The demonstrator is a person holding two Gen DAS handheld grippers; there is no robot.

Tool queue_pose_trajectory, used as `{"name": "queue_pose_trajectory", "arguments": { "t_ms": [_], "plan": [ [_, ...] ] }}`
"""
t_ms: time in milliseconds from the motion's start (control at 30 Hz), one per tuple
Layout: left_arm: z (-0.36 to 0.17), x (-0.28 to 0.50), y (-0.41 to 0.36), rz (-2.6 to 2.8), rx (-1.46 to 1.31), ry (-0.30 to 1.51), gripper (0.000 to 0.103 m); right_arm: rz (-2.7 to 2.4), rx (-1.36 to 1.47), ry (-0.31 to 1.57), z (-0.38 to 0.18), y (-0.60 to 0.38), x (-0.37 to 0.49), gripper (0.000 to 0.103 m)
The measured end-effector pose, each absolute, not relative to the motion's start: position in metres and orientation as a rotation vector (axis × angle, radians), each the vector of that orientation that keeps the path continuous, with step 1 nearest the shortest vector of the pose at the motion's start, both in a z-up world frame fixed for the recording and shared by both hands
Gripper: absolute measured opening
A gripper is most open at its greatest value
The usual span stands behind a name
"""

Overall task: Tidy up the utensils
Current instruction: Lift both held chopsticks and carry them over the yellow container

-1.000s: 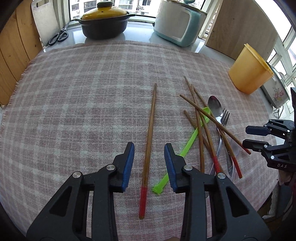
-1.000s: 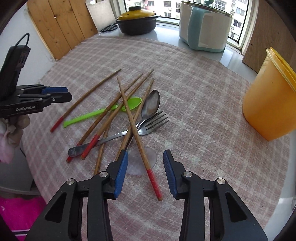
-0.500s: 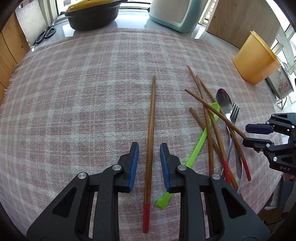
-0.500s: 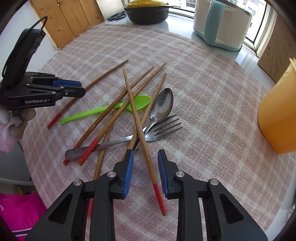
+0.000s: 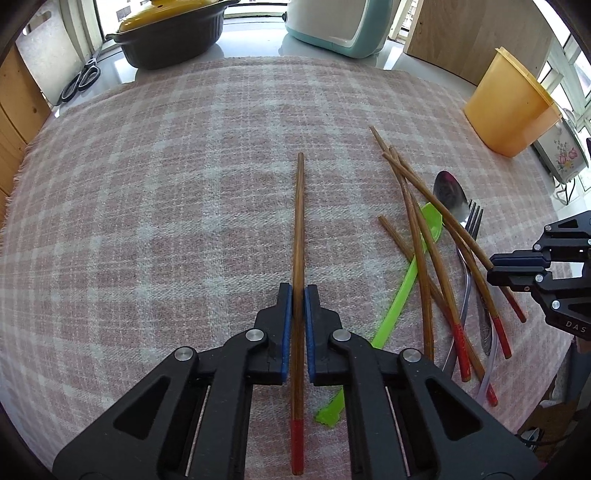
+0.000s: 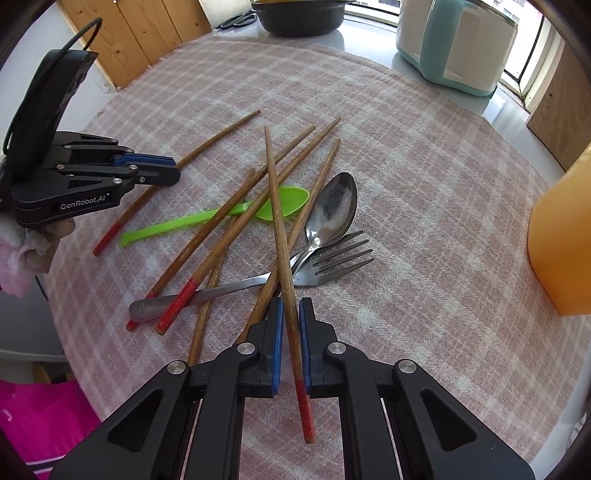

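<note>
The left gripper (image 5: 298, 295) is pinching a lone chopstick (image 5: 298, 221) on the checked cloth (image 5: 147, 221), while the right gripper (image 6: 291, 314) is clamping the top chopstick (image 6: 277, 206) of the utensil pile

Yellow-lidded pot (image 5: 166, 33): lid top cut off by the upper edge of the left wrist view; in the right wrist view only its dark lower body shows.
Teal appliance (image 5: 338, 26): upper part out of frame in both views.
Orange container (image 6: 561, 240): cut by the right edge of the right wrist view; rim and far side unseen.
Fork (image 6: 332, 264): handle runs under crossed chopsticks, partly covered.
Metal spoon (image 6: 332, 210): handle passes beneath the chopsticks; its end hidden.
Green spoon (image 5: 399, 291): middle covered by chopsticks, handle end partly behind the left tongs (image 5: 298, 295).
Clear disc under the pile: too faint to identify.
Scissors (image 5: 81, 79): small, blades indistinct.
Surface: near edge hidden behind both tongs' bodies.
</note>
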State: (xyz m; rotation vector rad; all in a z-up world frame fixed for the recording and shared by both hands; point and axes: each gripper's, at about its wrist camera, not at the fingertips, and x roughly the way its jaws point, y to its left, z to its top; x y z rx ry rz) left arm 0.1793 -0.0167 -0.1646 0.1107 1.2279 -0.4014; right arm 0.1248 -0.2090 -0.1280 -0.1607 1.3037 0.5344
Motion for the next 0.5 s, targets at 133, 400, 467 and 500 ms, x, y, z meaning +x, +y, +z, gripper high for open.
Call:
{"name": "queue_pose_trajectory", "arguments": {
  "t_ms": [133, 400, 467, 500],
  "plan": [
    [-0.164, 0.180, -0.013, -0.412, 0.074, 1.231, 0.005, 0.519, -0.117, 1.285, -0.121, -0.214, 0.121, 0.005],
    [-0.149, 0.178, -0.008, -0.429, 0.006, 1.203, 0.004, 0.472, -0.004, 1.257, -0.110, -0.230, 0.114, 0.005],
    [-0.143, 0.176, -0.007, -0.434, -0.010, 1.190, 0.004, 0.462, 0.024, 1.251, -0.107, -0.234, 0.112, 0.005],
    [-0.139, 0.176, -0.006, -0.437, -0.019, 1.182, 0.004, 0.456, 0.037, 1.245, -0.106, -0.238, 0.110, 0.005]
  ]
}}
